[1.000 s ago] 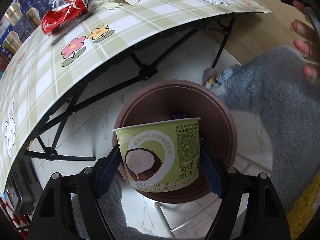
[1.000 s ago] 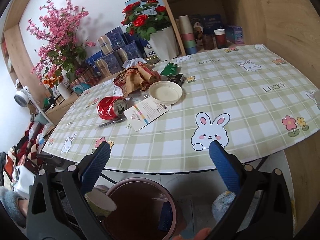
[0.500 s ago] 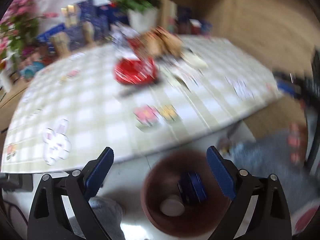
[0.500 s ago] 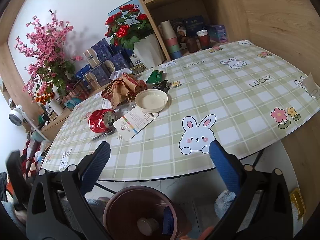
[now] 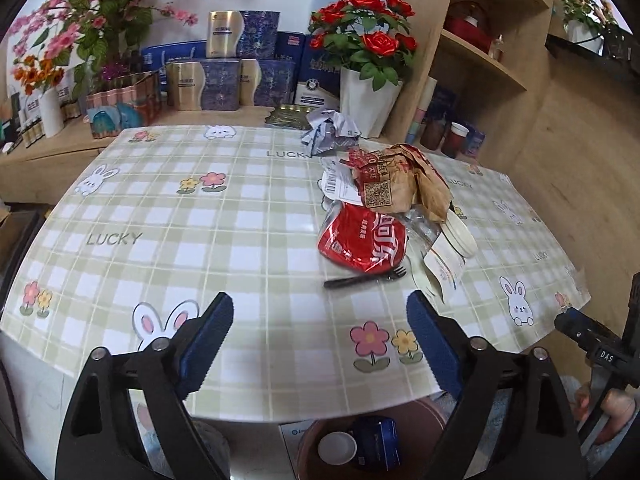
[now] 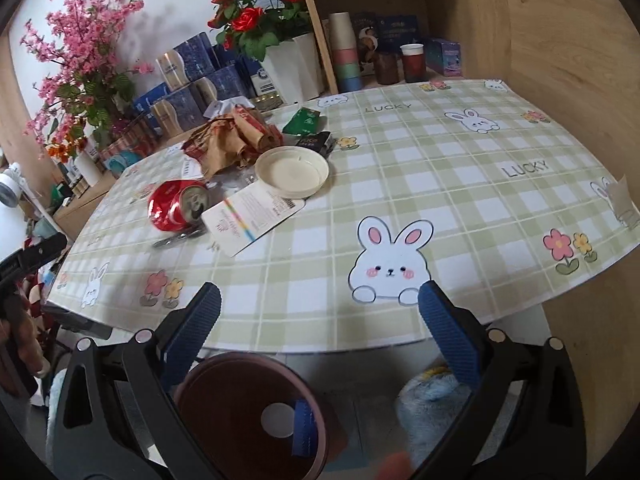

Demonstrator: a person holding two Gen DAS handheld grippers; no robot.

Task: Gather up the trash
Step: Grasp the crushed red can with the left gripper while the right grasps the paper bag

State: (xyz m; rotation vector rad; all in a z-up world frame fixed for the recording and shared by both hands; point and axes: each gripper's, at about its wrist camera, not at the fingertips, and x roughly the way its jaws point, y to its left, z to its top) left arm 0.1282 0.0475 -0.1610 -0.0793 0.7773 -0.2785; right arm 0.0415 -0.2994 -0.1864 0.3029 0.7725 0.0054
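- The left gripper (image 5: 320, 332) hangs over the near edge of the table (image 5: 248, 216) with its blue pads spread wide and nothing between them.
- The right gripper (image 6: 318, 316) is also gaping and empty, poised above the table's near edge beside a printed rabbit.
- Directly below both, on the floor under the table's rim, stands a brown bin (image 6: 224, 364); inside it lie a white-bottomed cup (image 6: 278, 420) and a blue packet (image 6: 306, 428).
- Ahead of the left gripper, just past its pads, a black plastic fork (image 5: 366, 278) lies on the cloth, touching the near side of a crushed red can (image 5: 362, 238).
- Behind the can sits crumpled brown paper wrapping (image 5: 404, 184); to the right of the can lies a white lid (image 5: 462, 230) and a printed card (image 6: 252, 216).
- From the right gripper, that same heap lies ahead and to the left, well apart from its pads; a green packet (image 6: 304, 120) and a dark one (image 6: 316, 142) rest beyond the lid.
- A crumpled silver-blue wrapper (image 5: 330, 132) lies at the far edge, by a white pot of red roses (image 5: 368, 100).
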